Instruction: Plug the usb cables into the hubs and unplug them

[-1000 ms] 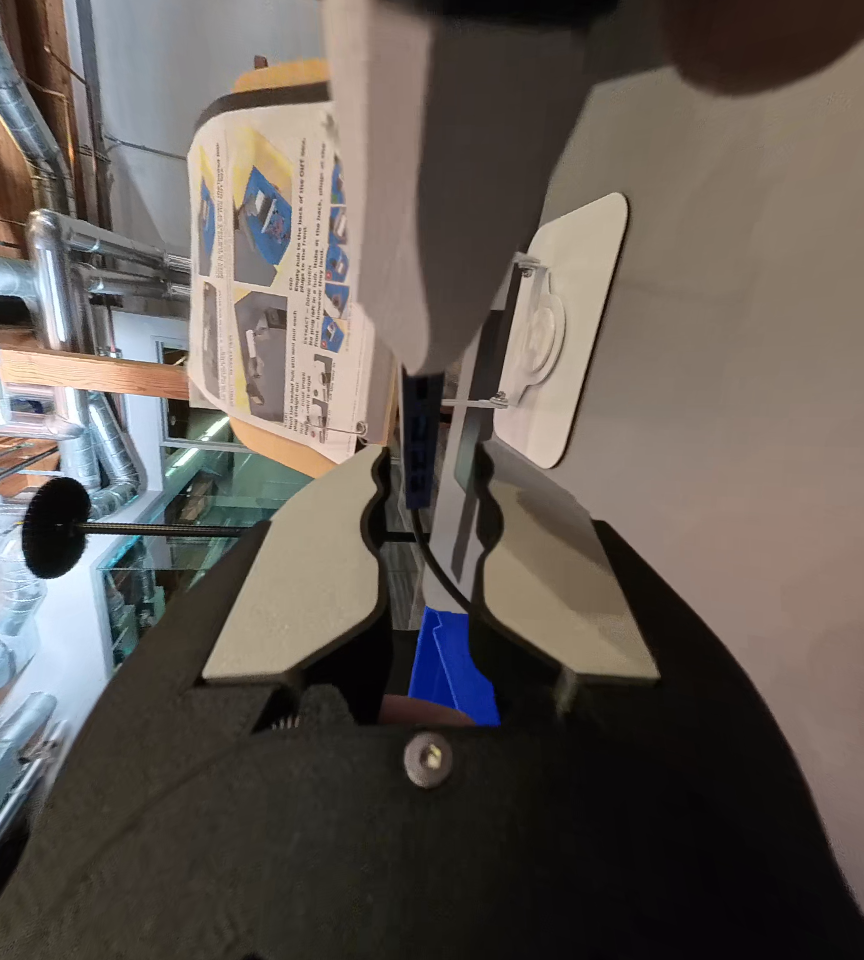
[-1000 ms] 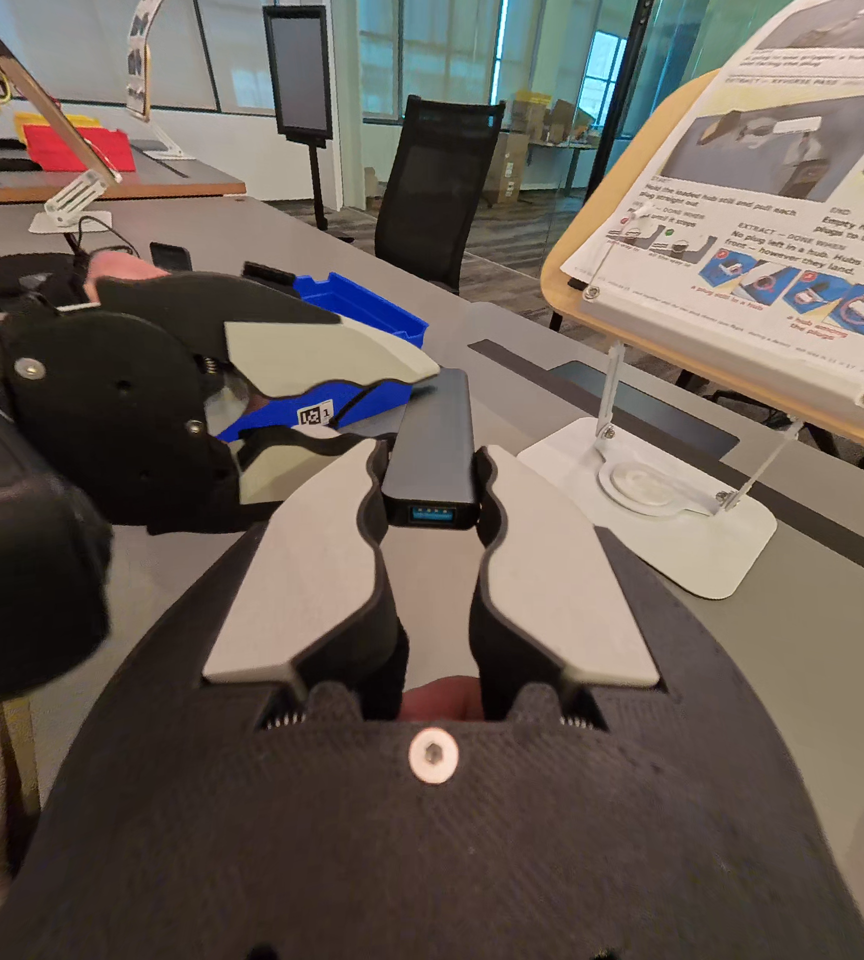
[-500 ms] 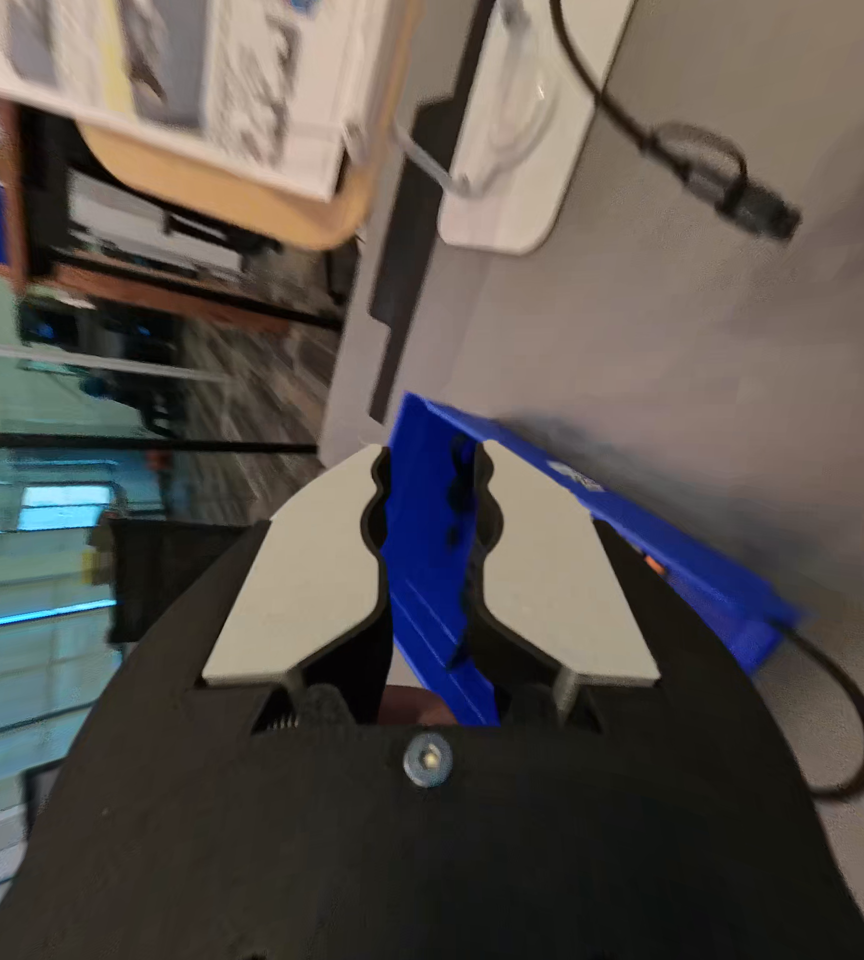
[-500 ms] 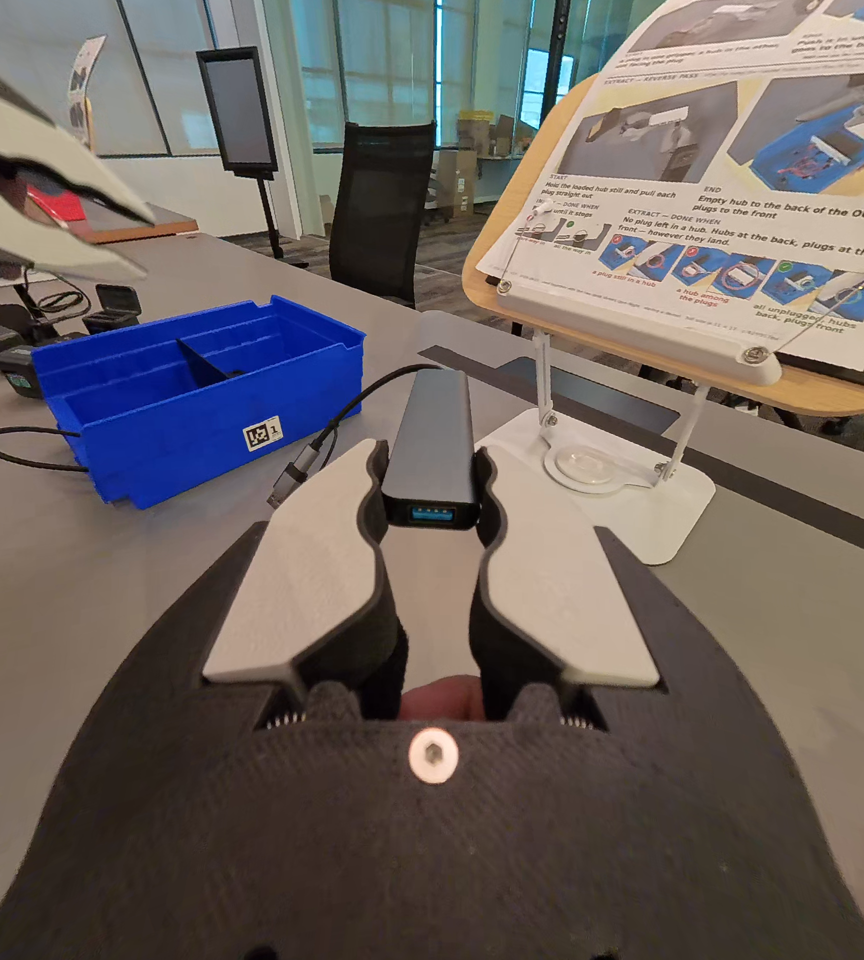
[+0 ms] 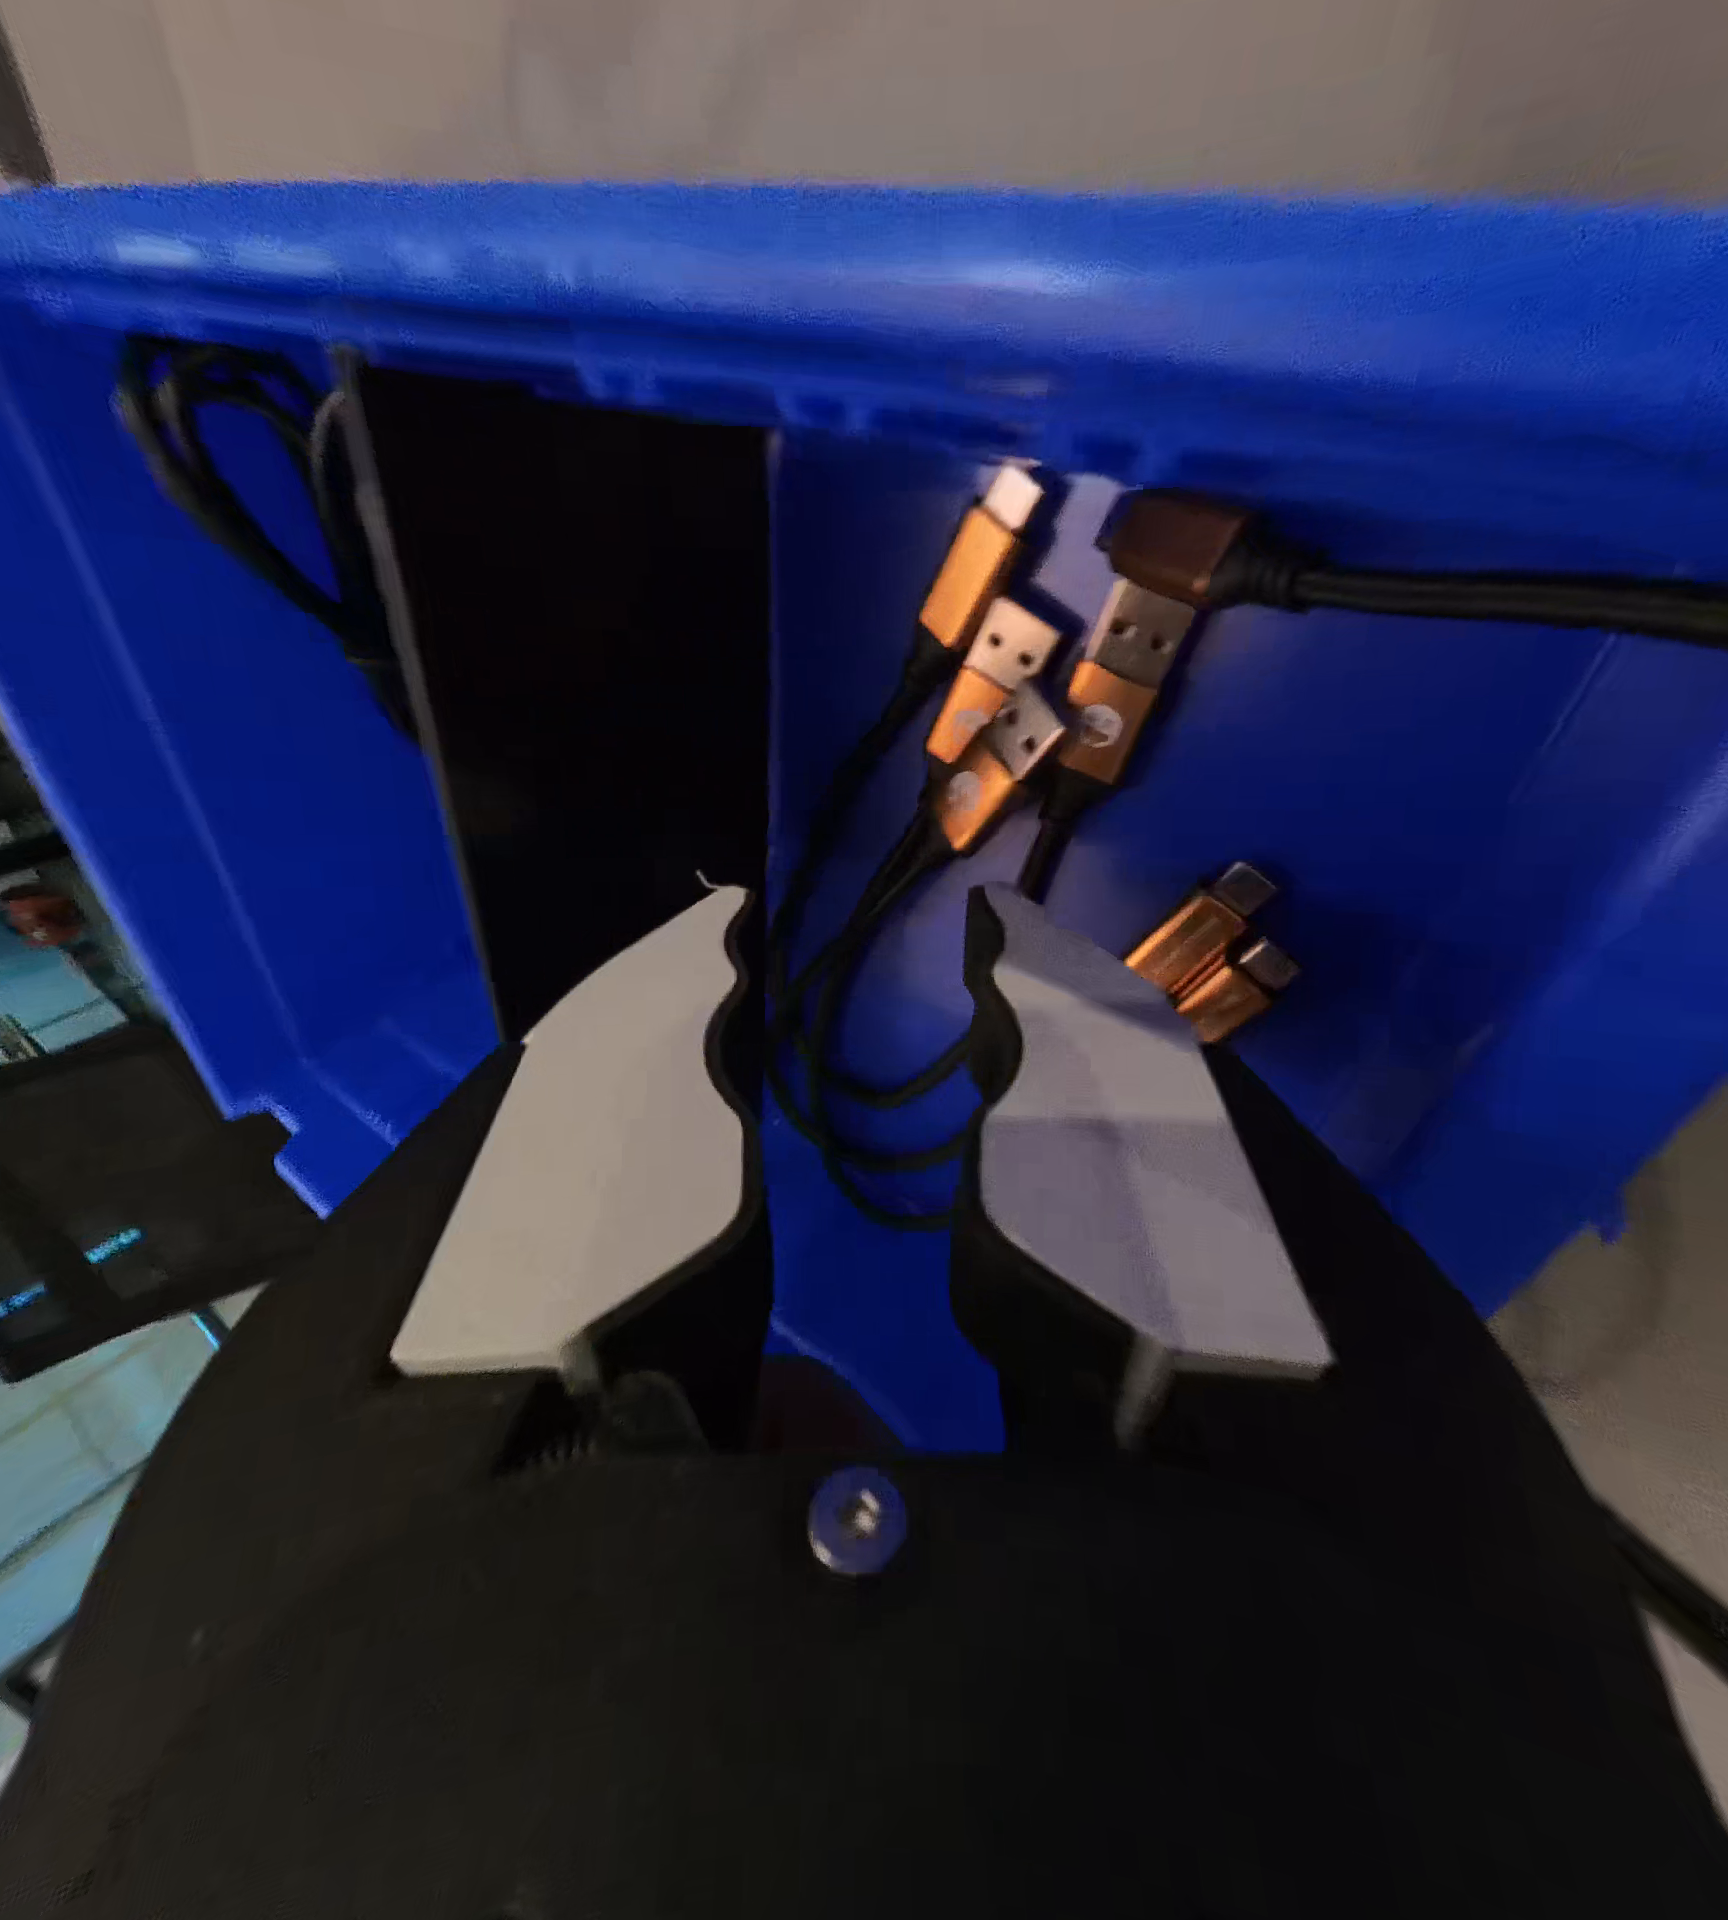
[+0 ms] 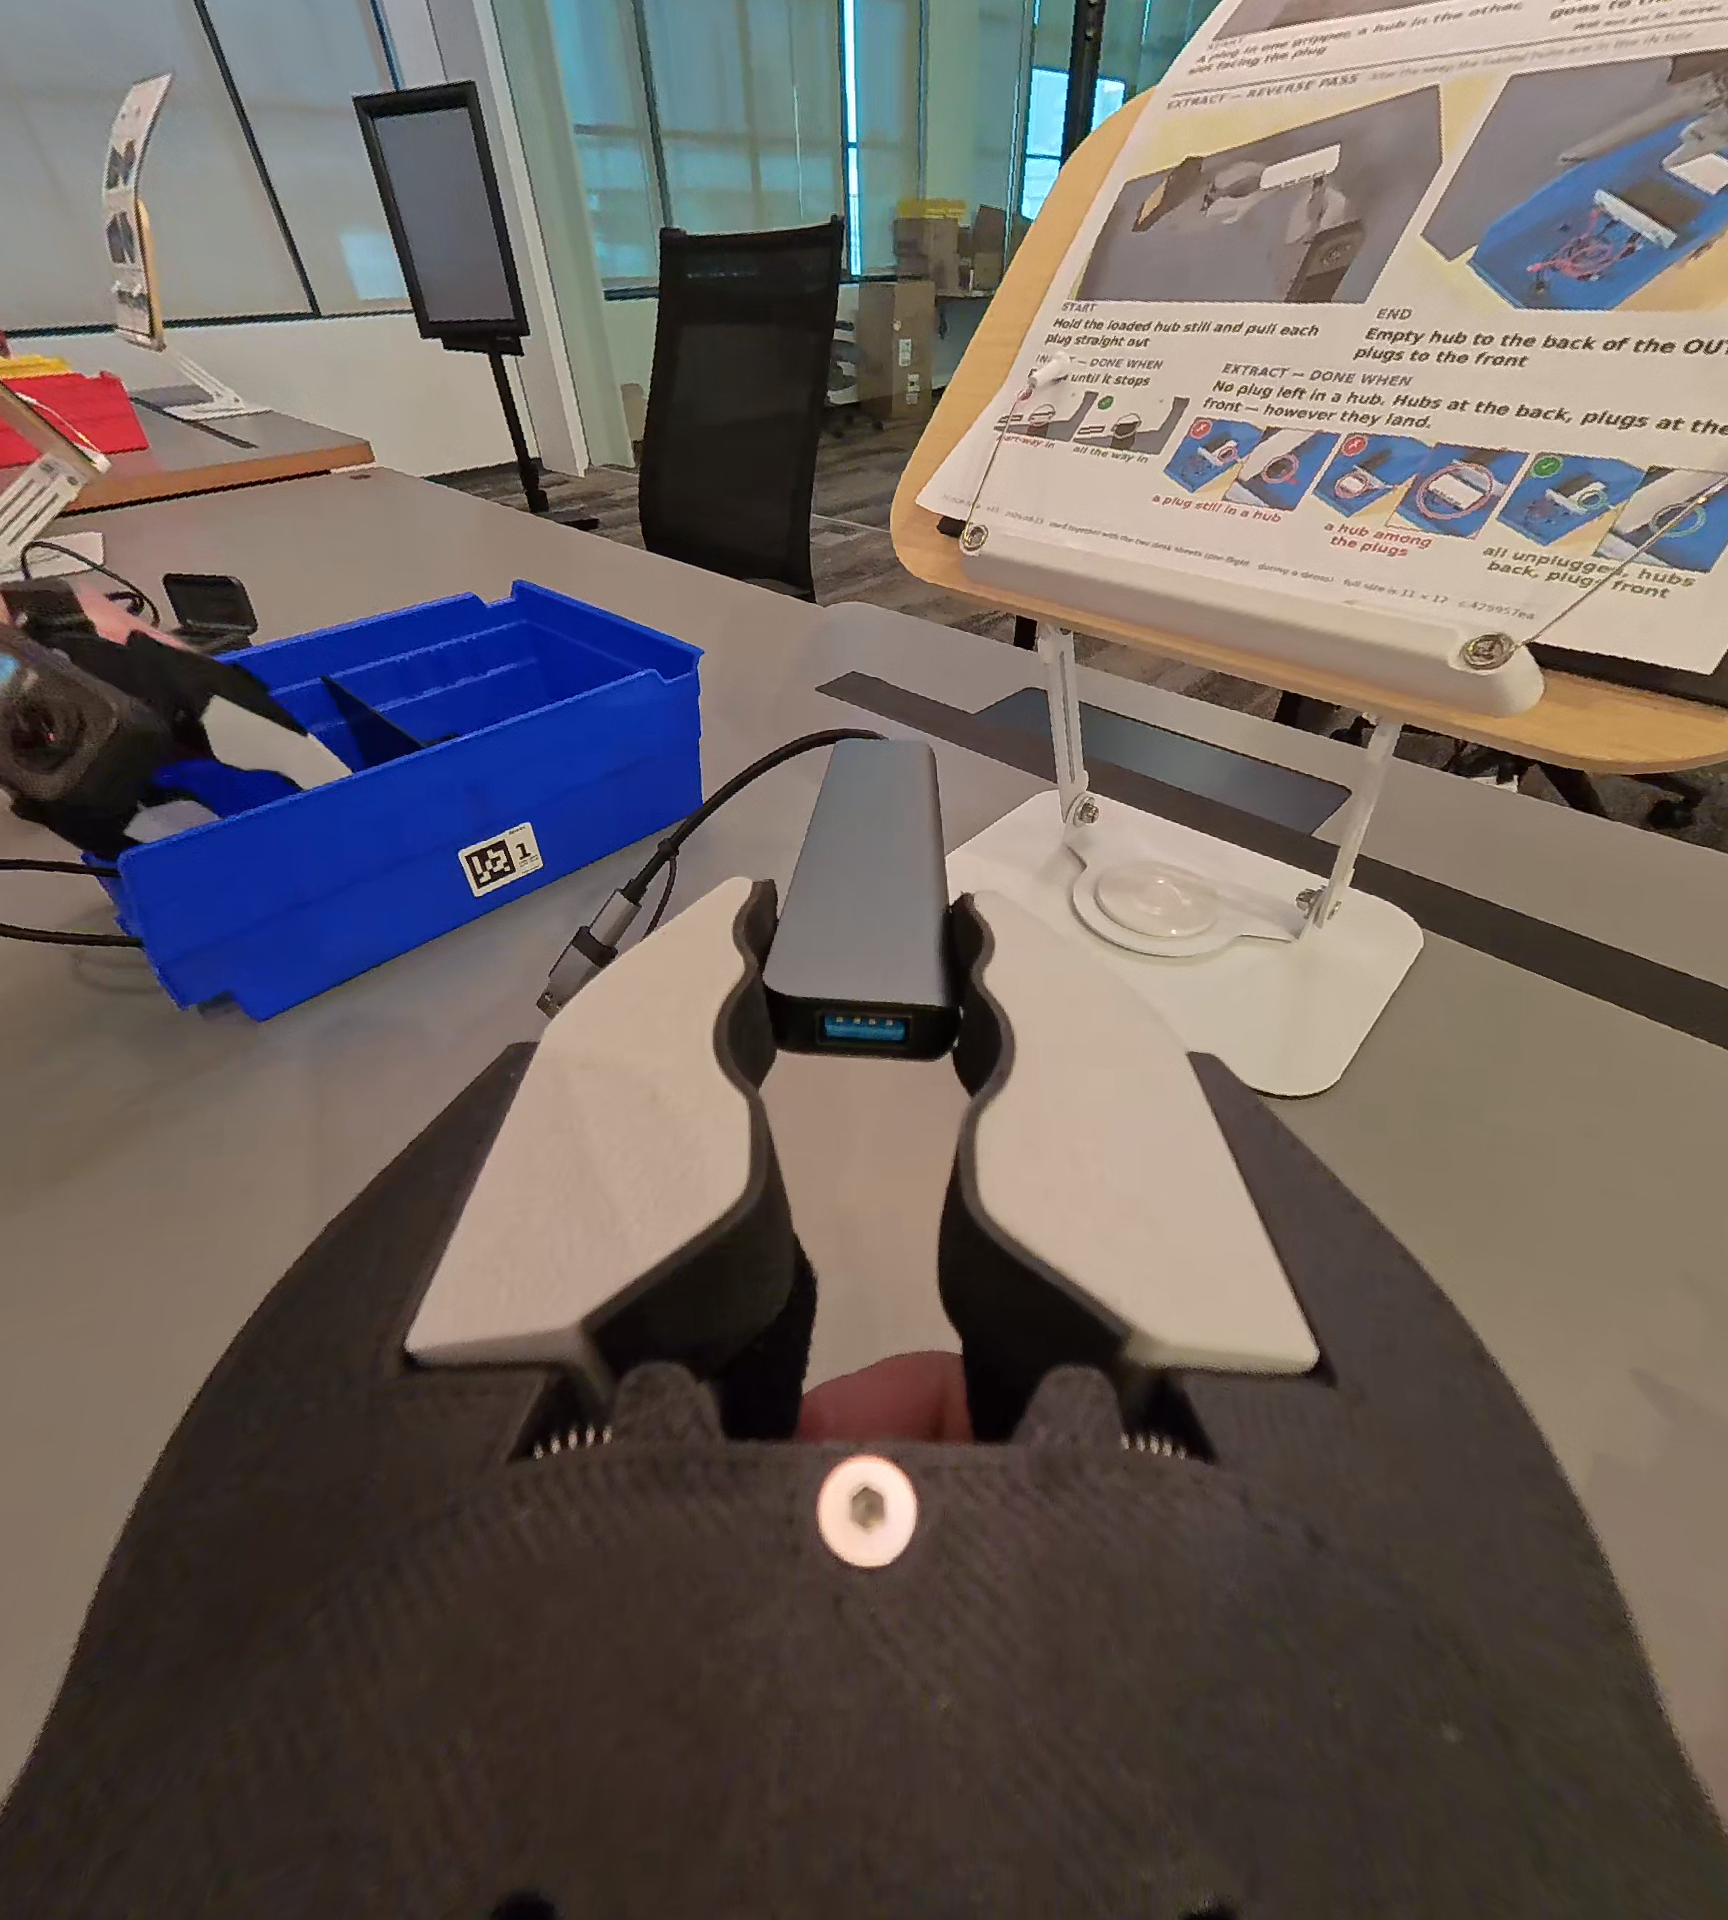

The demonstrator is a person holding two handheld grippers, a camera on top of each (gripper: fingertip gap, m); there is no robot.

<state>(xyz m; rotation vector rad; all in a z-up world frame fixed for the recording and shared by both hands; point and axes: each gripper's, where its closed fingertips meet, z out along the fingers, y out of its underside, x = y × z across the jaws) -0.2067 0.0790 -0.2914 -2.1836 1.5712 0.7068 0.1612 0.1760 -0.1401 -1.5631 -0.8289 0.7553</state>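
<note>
A: What's the biggest thing on the grey table point(image 6: 1462, 1195)?

B: The blue bin point(image 6: 403, 862), at the far left in the right wrist view, split by a black divider point(image 5: 569, 675). To the far right is a white stand point(image 6: 1203, 977) carrying an instruction sheet point(image 6: 1411, 343).

A: And the hub?

B: The dark grey hub point(image 6: 865, 883) is clamped between the fingers of the right gripper point(image 6: 860, 935), raised over the table with its blue port facing the camera. Its own lead trails off to the left toward the bin.

A: The other claw?

B: The left gripper point(image 5: 855, 925) points down into the bin, jaws apart with nothing between them. Just beyond its tips lie the usb cables point(image 5: 995, 727), orange-sleeved plugs bunched together on black cords. A second pair of orange plugs point(image 5: 1203, 966) lies to the right, beside its right fingertip.
</note>
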